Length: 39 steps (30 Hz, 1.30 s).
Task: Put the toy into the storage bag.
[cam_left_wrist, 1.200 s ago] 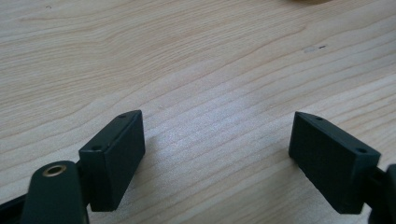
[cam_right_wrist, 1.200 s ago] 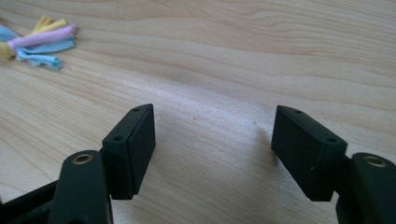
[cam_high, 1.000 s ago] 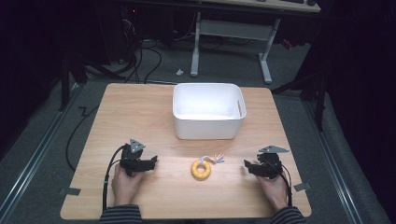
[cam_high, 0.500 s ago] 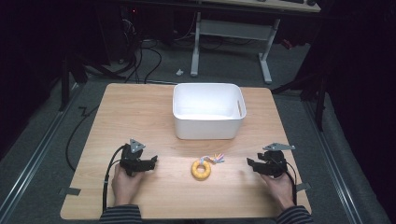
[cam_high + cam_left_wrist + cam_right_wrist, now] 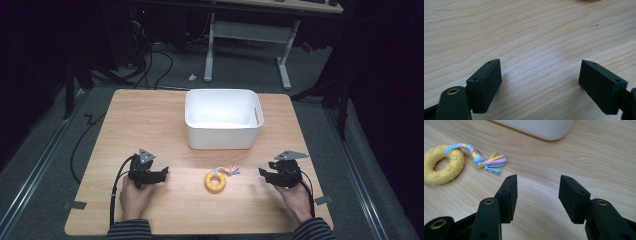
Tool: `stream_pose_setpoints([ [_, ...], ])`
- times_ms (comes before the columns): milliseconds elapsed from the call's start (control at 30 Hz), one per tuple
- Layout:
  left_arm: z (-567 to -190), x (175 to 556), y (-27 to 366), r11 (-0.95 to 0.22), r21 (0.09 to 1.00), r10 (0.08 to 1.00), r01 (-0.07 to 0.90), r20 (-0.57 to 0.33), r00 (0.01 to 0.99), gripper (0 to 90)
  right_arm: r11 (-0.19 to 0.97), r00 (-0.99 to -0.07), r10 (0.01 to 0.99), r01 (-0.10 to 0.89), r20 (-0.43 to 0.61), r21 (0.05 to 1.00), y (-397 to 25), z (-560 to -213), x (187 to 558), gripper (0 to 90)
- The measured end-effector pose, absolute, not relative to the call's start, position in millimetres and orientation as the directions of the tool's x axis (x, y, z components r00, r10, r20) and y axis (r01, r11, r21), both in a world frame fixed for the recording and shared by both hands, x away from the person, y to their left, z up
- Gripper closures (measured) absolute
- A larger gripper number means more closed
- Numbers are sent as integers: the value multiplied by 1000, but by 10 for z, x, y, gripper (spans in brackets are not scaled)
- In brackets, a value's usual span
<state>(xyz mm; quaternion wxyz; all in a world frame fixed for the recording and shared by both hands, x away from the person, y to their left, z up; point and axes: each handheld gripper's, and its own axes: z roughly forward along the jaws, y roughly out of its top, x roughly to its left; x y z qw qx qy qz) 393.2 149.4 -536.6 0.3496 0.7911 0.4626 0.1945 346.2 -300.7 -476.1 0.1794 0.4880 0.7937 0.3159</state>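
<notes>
A yellow ring toy (image 5: 216, 181) with a braided tail lies low in the centre of the high view, on the wooden table (image 5: 150, 115), below a white bin (image 5: 223, 120). The left tool (image 5: 159, 175) and right tool (image 5: 266, 174) flank it, both released and holding nothing. The two look about equally near; the tail points toward the right tool.

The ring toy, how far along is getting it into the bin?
Nothing looks done: the ring toy lies on the table, in front of the white bin, which looks empty. Nothing is in hand either; the left gripper and right gripper are both open, resting either side of the toy. Grasping, lifting and dropping it in all remain.
</notes>
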Motion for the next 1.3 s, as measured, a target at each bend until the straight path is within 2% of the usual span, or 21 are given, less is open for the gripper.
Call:
stream_pose_setpoints([
  [667, -5367, 3933, 1494, -327, 734, 868, 596, -16, 496, 187, 408, -585, 810, 608, 36, 681, -2564, -4641, 3590, 553],
  [1300, -5367, 3933, 1494, -327, 734, 868, 596, -16, 496, 187, 475, -670, 740, 586, 62, 657, -2205, -4692, 3653, 582],
])
